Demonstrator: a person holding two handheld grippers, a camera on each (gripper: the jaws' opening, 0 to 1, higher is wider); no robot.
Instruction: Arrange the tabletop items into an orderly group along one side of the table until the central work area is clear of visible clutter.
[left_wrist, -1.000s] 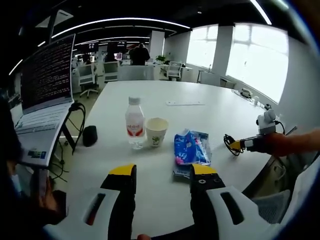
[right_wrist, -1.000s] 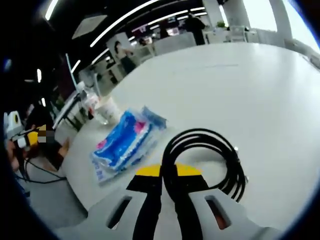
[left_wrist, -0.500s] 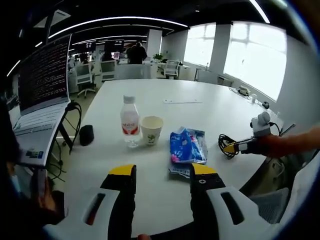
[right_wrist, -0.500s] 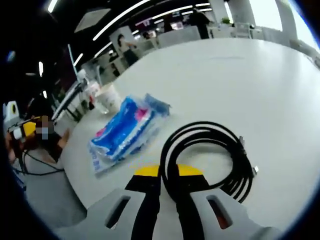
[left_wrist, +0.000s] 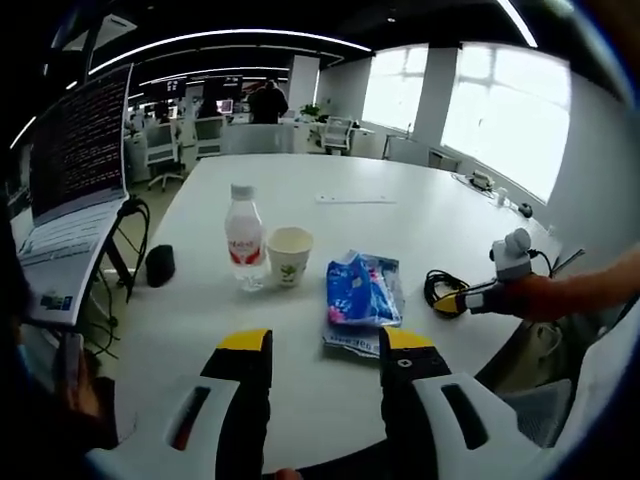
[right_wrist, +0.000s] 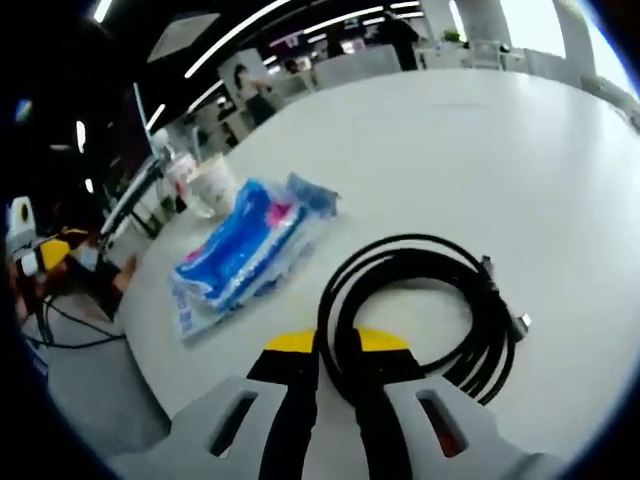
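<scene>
A coiled black cable (right_wrist: 430, 300) lies on the white table (right_wrist: 520, 140), and my right gripper (right_wrist: 335, 350) is shut on the near side of its loop. Left of it lies a blue tissue pack (right_wrist: 245, 250), with a paper cup (right_wrist: 212, 185) and a water bottle (right_wrist: 180, 165) farther back. In the left gripper view my left gripper (left_wrist: 320, 345) stands open over the table's near edge, nothing between its jaws. Ahead of it sit the water bottle (left_wrist: 243, 237), the paper cup (left_wrist: 288, 255) and the tissue pack (left_wrist: 360, 295). The right gripper (left_wrist: 455, 300) holds the cable (left_wrist: 438, 287) at right.
A small black object (left_wrist: 159, 265) sits near the table's left edge. An open laptop (left_wrist: 70, 170) stands on a stand at left. A flat white strip (left_wrist: 355, 199) lies farther back on the table. Office desks, chairs and a person fill the background.
Both views have shifted slightly, so the hands moved. The right gripper has dragged the cable a little nearer the tissue pack. The bottle, cup and pack stay put.
</scene>
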